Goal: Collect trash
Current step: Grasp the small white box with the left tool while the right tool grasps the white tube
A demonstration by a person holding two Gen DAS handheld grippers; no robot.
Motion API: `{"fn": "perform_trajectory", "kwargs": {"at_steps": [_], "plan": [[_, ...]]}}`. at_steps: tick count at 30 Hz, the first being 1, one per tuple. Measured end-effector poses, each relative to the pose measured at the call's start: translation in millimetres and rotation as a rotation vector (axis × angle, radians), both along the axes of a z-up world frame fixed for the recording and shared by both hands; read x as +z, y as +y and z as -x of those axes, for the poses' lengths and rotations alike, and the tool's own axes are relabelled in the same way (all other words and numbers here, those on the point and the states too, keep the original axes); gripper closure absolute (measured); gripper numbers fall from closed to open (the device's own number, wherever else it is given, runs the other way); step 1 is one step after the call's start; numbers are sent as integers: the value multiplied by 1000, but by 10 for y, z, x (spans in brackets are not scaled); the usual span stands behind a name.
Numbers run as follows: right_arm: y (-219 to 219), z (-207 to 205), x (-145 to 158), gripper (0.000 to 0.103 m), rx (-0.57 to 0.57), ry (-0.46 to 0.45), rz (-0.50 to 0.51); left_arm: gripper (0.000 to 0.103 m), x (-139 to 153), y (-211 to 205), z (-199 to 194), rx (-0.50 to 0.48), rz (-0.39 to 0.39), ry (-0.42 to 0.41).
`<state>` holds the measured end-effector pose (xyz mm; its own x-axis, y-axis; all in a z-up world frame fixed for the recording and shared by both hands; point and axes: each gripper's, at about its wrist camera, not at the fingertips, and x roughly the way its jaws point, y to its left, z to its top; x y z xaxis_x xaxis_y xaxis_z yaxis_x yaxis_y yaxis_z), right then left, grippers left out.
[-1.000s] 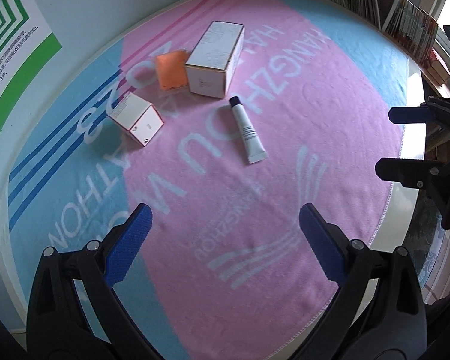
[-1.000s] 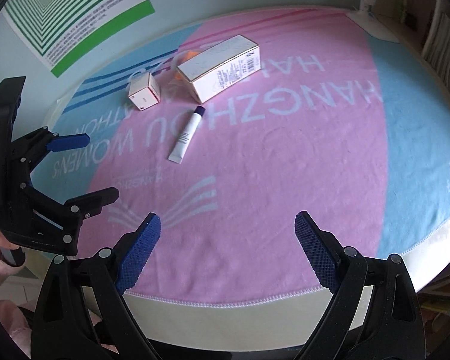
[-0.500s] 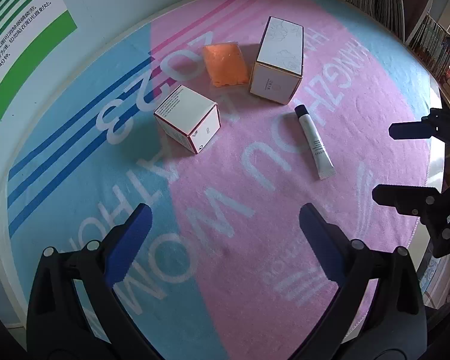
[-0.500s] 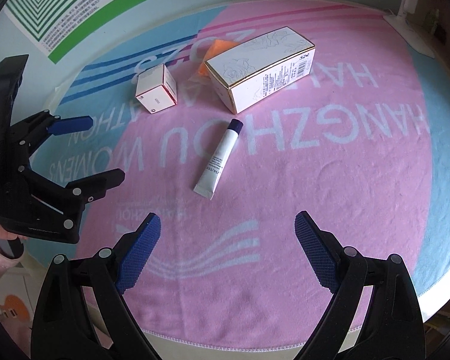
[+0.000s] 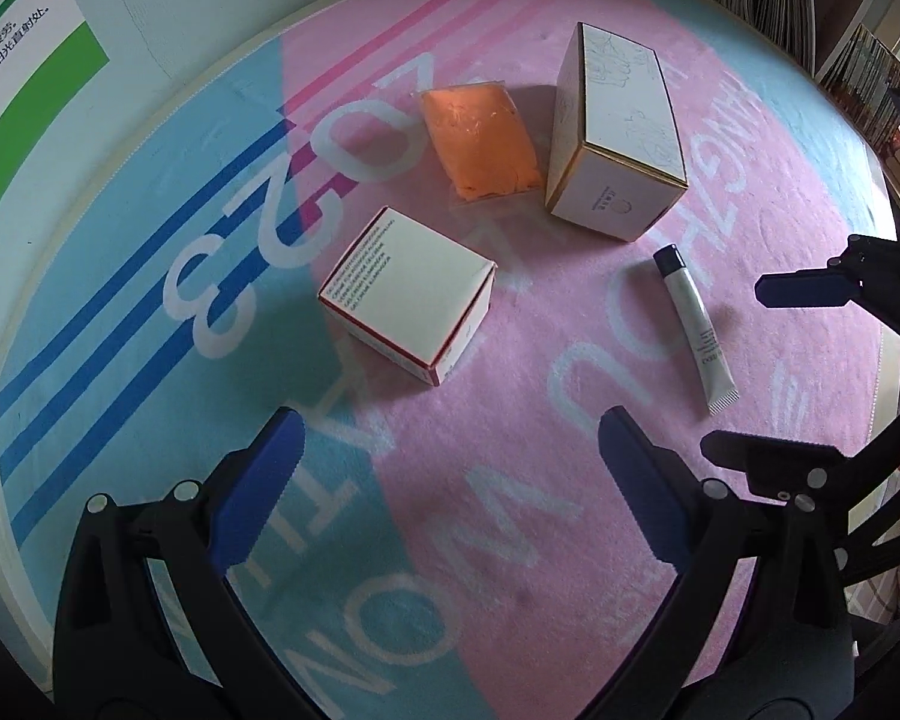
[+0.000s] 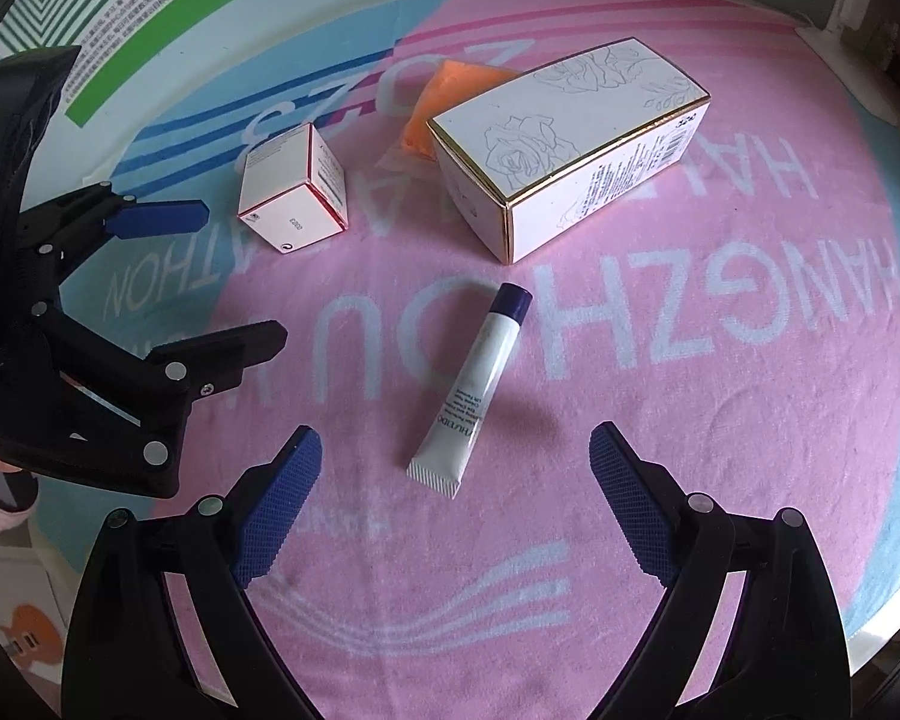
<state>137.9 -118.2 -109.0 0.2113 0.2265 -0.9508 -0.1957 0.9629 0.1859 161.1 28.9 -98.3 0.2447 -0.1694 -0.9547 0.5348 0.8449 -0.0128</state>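
Several pieces of trash lie on a pink and blue towel (image 5: 510,480). A small white box with red edges (image 5: 408,300) (image 6: 294,192) lies just ahead of my open, empty left gripper (image 5: 444,450). A white tube with a dark cap (image 6: 474,384) (image 5: 693,327) lies just ahead of my open, empty right gripper (image 6: 453,480). A long white box with gold edges (image 5: 618,132) (image 6: 570,144) and an orange packet (image 5: 480,138) (image 6: 450,96) lie farther back. Each gripper shows in the other's view, the right (image 5: 792,372) and the left (image 6: 192,276).
A wall with a green and white poster (image 6: 150,18) runs behind the towel. Shelves of books (image 5: 810,12) stand at the far right. The towel's near edge (image 6: 870,630) and the table rim are close under the right gripper.
Both grippers have moved forward and lower toward the objects. The small box is now near the left fingers and the tube near the right fingers. Both stayed open.
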Motion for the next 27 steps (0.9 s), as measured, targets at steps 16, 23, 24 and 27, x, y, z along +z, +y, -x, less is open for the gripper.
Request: {"fn": "perform_trajectory", "kwargs": {"at_steps": [16,23,24,27], "plan": [[141,-150,-141,17,-25,-41,82,12,-170,-92,-293,-40,32,13],[257,-205,-168,31,-7,-85,150,26,-197,-126,-414,-46,29,-8],[267,-206,-167,35,-5,-92,160,28,-193,-133,-430,-45,29,-11],[240,-196,-155,44,-9,-103,162,31,-180,-139,-491,-35,44,-4]]}}
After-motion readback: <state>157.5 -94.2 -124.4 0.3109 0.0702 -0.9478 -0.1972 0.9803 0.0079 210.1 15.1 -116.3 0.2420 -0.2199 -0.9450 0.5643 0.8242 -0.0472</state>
